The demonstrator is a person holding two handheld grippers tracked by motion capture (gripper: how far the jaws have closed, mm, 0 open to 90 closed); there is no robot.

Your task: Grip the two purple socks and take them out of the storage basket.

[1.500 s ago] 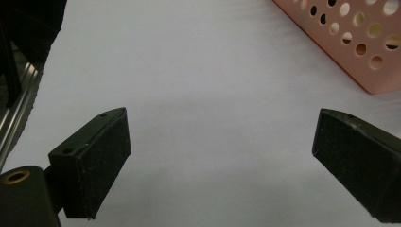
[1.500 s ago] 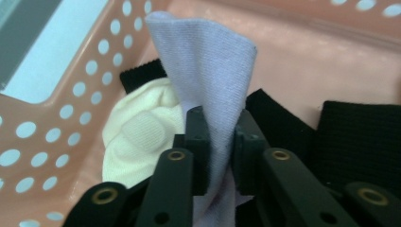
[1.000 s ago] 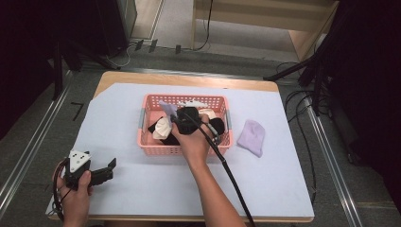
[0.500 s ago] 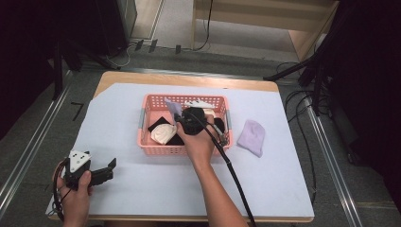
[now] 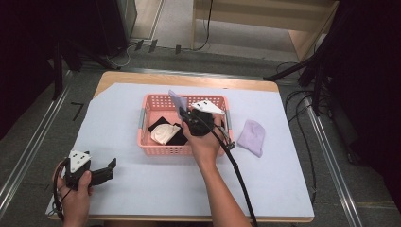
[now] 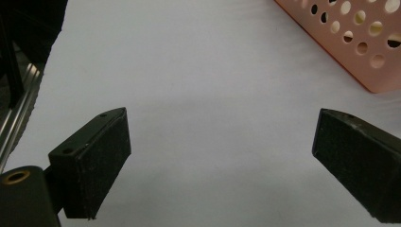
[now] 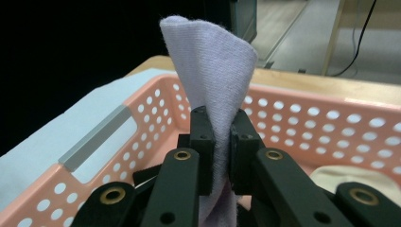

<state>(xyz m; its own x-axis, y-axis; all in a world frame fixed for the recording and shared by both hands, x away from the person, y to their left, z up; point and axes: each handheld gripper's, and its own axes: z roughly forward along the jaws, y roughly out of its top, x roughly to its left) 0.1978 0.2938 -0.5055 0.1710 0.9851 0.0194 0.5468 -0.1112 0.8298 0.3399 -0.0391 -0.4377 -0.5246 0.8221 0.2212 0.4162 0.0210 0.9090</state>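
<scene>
My right gripper (image 5: 183, 113) hovers over the pink basket (image 5: 144, 124), shut on a lilac sock (image 5: 177, 99). In the right gripper view the sock (image 7: 213, 90) stands up from between the pads of that gripper (image 7: 221, 151). The jaws have just been closing a little tighter on it. A cream sock (image 5: 163, 134) and black socks (image 5: 161, 124) lie inside the basket. A second lilac sock (image 5: 251, 137) lies flat on the table, right of the basket. My left gripper (image 5: 108, 170) rests at the front left, open, nothing between its jaws (image 6: 222, 142).
A white cover (image 5: 156, 189) spreads over the table. The basket's perforated corner (image 6: 359, 52) is at the top right of the left gripper view. A cable (image 5: 236, 175) trails from the right gripper along the forearm. Metal rails (image 5: 28, 156) run beside the table.
My right gripper has shifted to the right over the basket, carrying the lilac sock with it. The left hand has kept still.
</scene>
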